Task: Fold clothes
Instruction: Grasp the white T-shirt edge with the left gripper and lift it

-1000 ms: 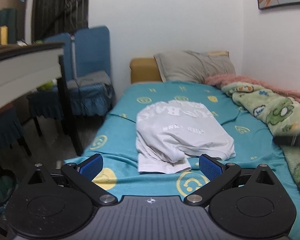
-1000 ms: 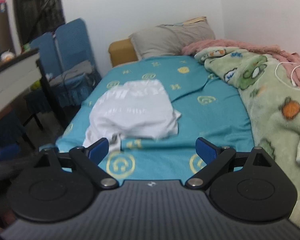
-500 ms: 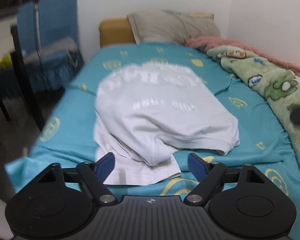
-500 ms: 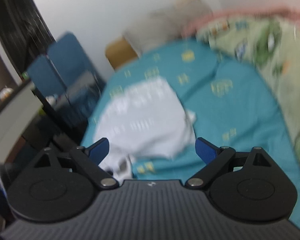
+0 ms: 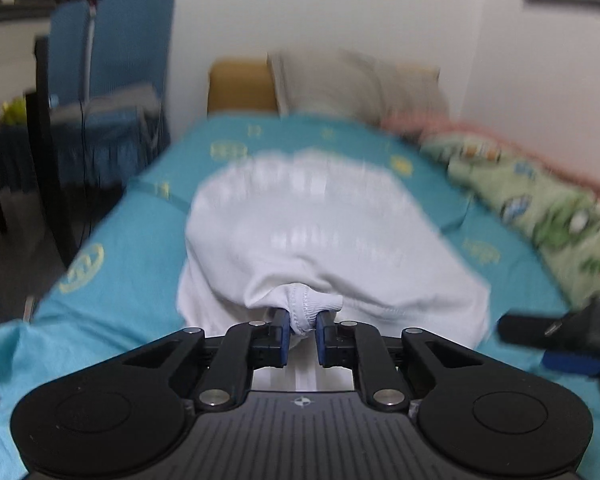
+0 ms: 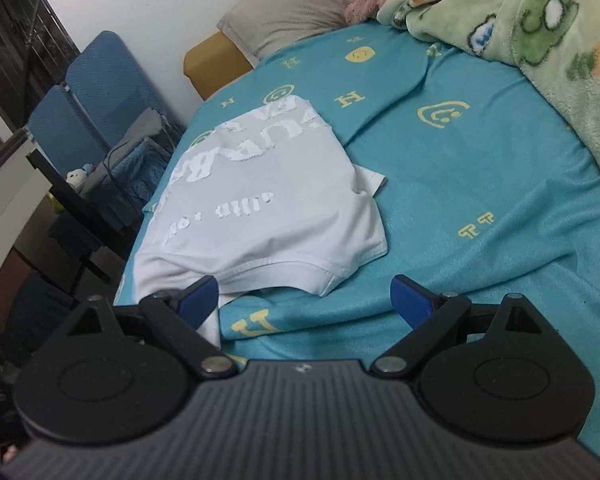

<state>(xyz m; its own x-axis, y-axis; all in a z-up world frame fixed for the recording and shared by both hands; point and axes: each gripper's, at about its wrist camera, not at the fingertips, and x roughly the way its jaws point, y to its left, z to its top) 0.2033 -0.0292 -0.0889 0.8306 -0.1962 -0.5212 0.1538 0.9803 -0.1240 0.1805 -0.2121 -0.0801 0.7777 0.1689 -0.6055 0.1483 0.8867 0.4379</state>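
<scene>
- Half a second ago the left gripper (image 5: 301, 334) had its fingers wide apart in front of the white shirt (image 5: 320, 232); now they are pinched together on a bunched bit of its near hem.
- Since then the right gripper (image 6: 305, 300) has dropped lower and closer to the bed (image 6: 480, 184), and its view is sharp again.
- That white shirt (image 6: 268, 204) lies on the blue bed sheet, partly folded. Its long side runs away from the left fingers toward the pillow (image 5: 360, 80), with the stitched hem at the near end.
- Fingers of the right gripper are wide apart and hold nothing. The left one (image 6: 198, 300) sits just by the shirt's near hem, and the right one is over bare sheet.
- From the right wrist view, the shirt's long side leans from near the left finger up toward the far left. White letters on the cloth are clear here.
- Only the right wrist view shows a small flap of cloth poking out at the shirt's far right edge, and a green frog blanket (image 6: 540, 32) far off to the right of the fingers.
- Only the left wrist view shows the pinch on the hem. It is blurry, so the letters are just smears.
- At the right edge of the left wrist view, a dark shape with blue on it (image 5: 572, 336) hangs over the bed. It is too blurry to tell more.
- Blue chairs (image 6: 96, 92) stand far left of the fingers, beside the bed.
</scene>
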